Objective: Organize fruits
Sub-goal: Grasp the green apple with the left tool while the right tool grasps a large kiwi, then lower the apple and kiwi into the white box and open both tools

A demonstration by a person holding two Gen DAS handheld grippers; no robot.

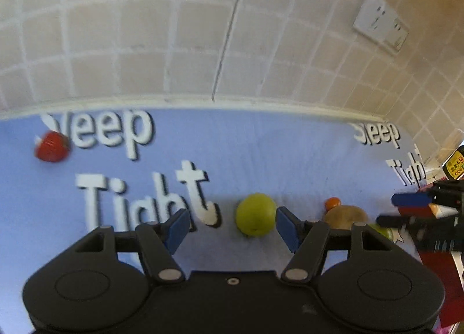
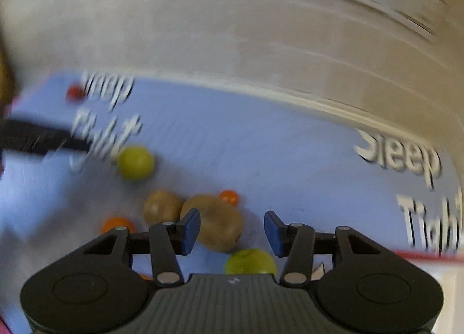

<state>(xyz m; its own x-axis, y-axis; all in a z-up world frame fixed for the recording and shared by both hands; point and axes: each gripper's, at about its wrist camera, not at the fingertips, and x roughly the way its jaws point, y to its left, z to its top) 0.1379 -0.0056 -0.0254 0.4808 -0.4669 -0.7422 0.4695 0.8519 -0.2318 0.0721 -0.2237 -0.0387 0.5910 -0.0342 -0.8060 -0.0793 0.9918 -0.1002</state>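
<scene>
The blue cloth carried white lettering, "Sleep Tight", printed twice: once at the left of the left wrist view and again near its right edge. A yellow label on a dark package at the far right was too small to read. A white wall socket sat on the beige tiled wall.

The left gripper hovered low over the cloth with its blue pads spread wide and nothing between them; a green fruit lay just ahead, close to the right-hand pad. A red strawberry-like fruit rested well apart at the far left, over the first letter of "Sleep".

The right gripper was likewise spread wide and held nothing, angled down toward a cluster: a large brown fruit touching a smaller brown fruit, a small orange fruit behind them, another orange one at the left, and a second green fruit just under the gripper body. That view was motion-blurred
</scene>
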